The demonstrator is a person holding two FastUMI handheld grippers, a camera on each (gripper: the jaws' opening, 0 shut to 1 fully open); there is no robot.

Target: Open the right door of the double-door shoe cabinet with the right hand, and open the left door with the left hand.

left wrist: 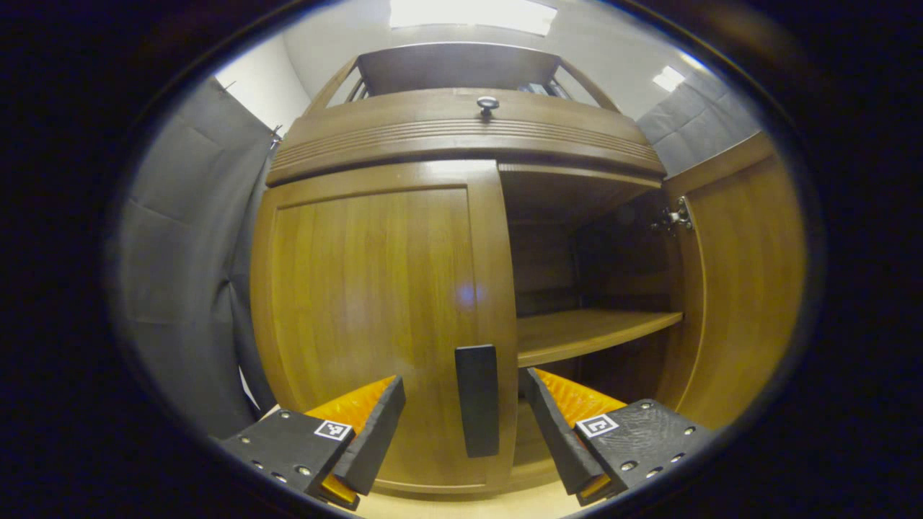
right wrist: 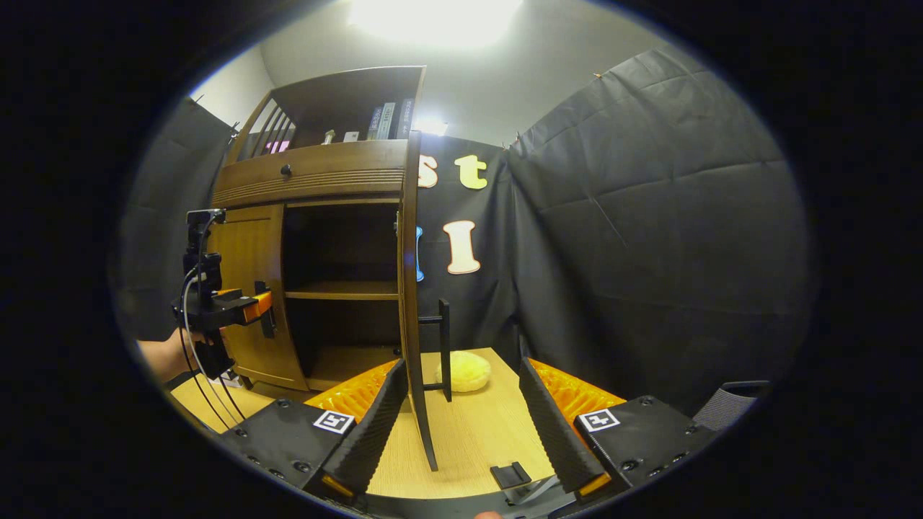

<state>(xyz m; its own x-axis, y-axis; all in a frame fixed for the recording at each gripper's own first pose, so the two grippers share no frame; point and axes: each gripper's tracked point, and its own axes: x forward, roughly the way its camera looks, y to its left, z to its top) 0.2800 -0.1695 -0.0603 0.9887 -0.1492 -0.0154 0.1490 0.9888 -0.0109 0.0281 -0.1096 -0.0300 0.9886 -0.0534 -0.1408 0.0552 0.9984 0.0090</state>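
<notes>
The wooden shoe cabinet [left wrist: 461,130] stands close ahead in the left gripper view. Its left door [left wrist: 368,303] is closed, and the door's dark vertical handle [left wrist: 477,400] stands between the spread fingers of my open left gripper [left wrist: 464,386], untouched. The right door [left wrist: 743,288] is swung open, showing a shelf [left wrist: 584,331]. In the right gripper view the right door [right wrist: 409,288] is edge-on with its bar handle [right wrist: 444,346]. My right gripper [right wrist: 461,369] is open, and the door's lower edge runs between its fingers. The left gripper [right wrist: 245,306] sits at the left door [right wrist: 249,288].
Black cloth walls [right wrist: 649,252] enclose the booth. A yellow round object [right wrist: 465,371] lies on the wooden floor [right wrist: 476,432] behind the open door. A small black piece [right wrist: 510,474] lies near my right fingers. A hand [right wrist: 162,357] holds the left gripper. Books [right wrist: 389,119] stand on top.
</notes>
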